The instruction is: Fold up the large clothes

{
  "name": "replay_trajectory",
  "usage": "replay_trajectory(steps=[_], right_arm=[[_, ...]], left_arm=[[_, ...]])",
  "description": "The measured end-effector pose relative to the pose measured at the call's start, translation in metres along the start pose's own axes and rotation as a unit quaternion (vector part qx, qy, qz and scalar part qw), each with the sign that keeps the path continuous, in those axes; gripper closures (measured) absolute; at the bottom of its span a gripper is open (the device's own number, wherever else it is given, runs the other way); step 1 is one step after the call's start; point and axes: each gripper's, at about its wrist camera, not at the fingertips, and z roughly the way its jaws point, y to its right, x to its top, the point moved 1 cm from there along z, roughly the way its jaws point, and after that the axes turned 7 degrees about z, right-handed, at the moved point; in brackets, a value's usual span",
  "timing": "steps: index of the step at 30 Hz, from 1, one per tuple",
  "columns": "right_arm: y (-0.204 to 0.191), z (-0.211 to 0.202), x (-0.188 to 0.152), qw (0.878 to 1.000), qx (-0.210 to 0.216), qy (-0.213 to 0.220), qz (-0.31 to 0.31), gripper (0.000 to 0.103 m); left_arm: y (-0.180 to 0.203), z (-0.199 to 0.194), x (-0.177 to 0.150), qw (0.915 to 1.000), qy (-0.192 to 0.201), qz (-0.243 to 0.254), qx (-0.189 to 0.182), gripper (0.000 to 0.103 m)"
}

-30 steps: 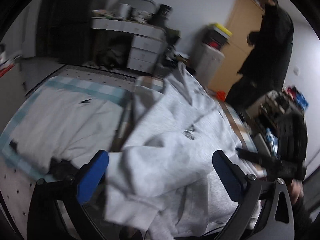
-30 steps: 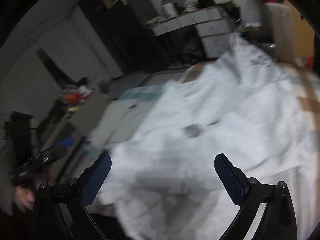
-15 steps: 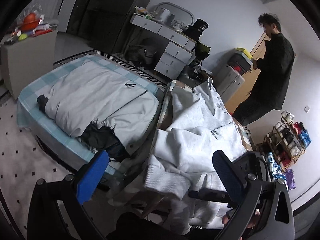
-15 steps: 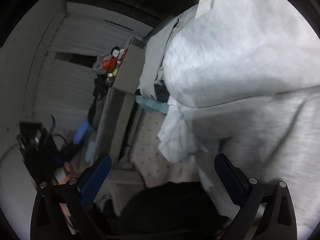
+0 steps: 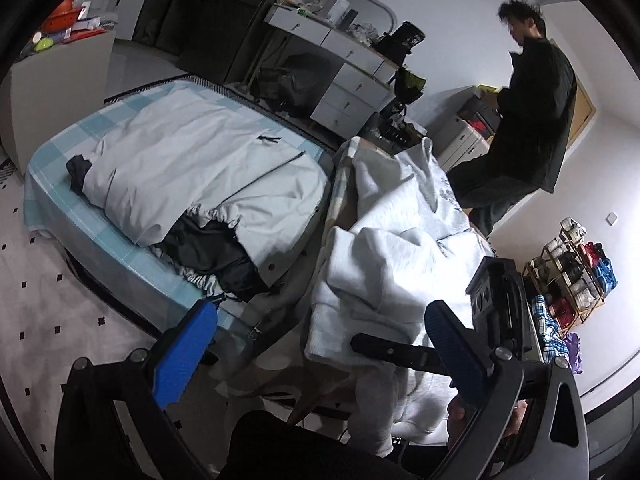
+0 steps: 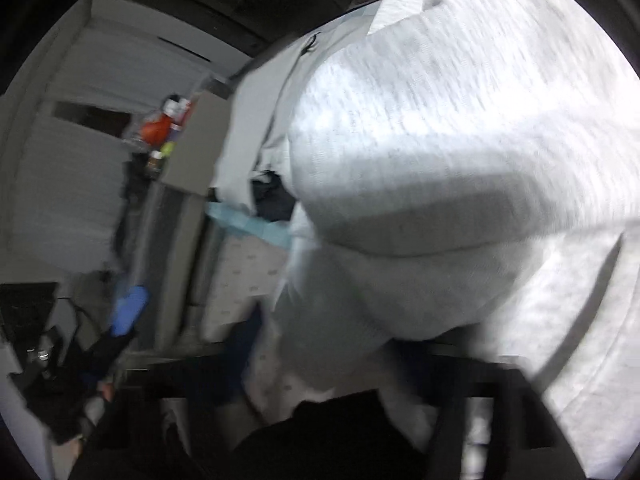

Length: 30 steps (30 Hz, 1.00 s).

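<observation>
- The grey sweatshirt (image 5: 400,256) lies heaped on the table (image 5: 340,188), its hem hanging over the near edge.
- The left gripper (image 5: 320,344) has its blue fingers (image 5: 188,344) spread wide, empty, short of the hem.
- The right gripper (image 5: 384,346) is closing at the hem; blur hides whether cloth is pinched.
- A pale jacket (image 5: 200,172) lies on the bed (image 5: 52,152).

L gripper (image 5: 320,344) hung w/ blue pads wide apart, nothing btwn them, over a crumpled light-grey sweatshirt (image 5: 400,264) on a table edge, R gripper (image 5: 404,354) reaching into the cloth, pale jacket (image 5: 200,176) on blue-check bed (image 5: 60,148), person (image 5: 528,120) standing behind.
</observation>
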Motion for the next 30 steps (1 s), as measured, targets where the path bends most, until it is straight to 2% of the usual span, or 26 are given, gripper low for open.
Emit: replay_trajectory(steps=[1, 2, 3, 5, 7, 11, 15, 18, 20, 25, 30], right_arm=[[-0.004, 0.005, 0.0, 1.0, 0.0, -0.009, -0.011, 0.073], [-0.006, 0.008, -0.002, 1.0, -0.004, -0.015, -0.02, 0.084], [-0.009, 0.01, -0.003, 0.999, -0.021, -0.014, -0.027, 0.086], [-0.017, 0.002, 0.001, 0.999, -0.017, -0.008, -0.042, 0.091], [-0.03, -0.008, 0.006, 0.999, -0.015, -0.002, -0.053, 0.093], [-0.059, -0.015, 0.019, 0.997, 0.017, -0.016, -0.072, 0.094], [-0.081, -0.03, 0.037, 0.993, 0.102, -0.019, -0.05, 0.094], [-0.081, -0.031, 0.047, 0.986, 0.163, -0.032, -0.013, 0.093], [-0.082, -0.026, 0.053, 0.982, 0.186, -0.046, 0.009, 0.093], [-0.111, -0.018, 0.068, 0.965, 0.255, -0.055, 0.04, 0.093], [-0.154, -0.01, 0.089, 0.955, 0.288, -0.065, 0.043, 0.093]], left_arm=[[-0.004, 0.001, 0.0, 1.0, 0.0, -0.004, 0.001, 0.002], [-0.007, 0.001, 0.0, 1.0, -0.001, -0.007, 0.002, 0.002], [-0.011, 0.003, 0.0, 0.9999, -0.003, -0.011, 0.007, 0.002], [-0.023, 0.007, 0.0, 0.9996, -0.01, -0.025, 0.01, 0.002], [-0.03, 0.011, -0.001, 0.9992, -0.017, -0.035, 0.012, 0.002], [-0.04, 0.021, 0.0, 0.9983, -0.027, -0.051, 0.004, 0.002], [-0.043, 0.029, 0.006, 0.9974, -0.031, -0.064, -0.013, 0.002], [-0.048, 0.028, 0.011, 0.9956, -0.022, -0.083, -0.037, 0.002], [-0.052, 0.022, 0.016, 0.994, -0.005, -0.095, -0.054, 0.002], [-0.055, 0.011, 0.027, 0.9934, 0.023, -0.096, -0.059, 0.002], [-0.058, 0.003, 0.035, 0.992, 0.039, -0.104, -0.061, 0.002]])
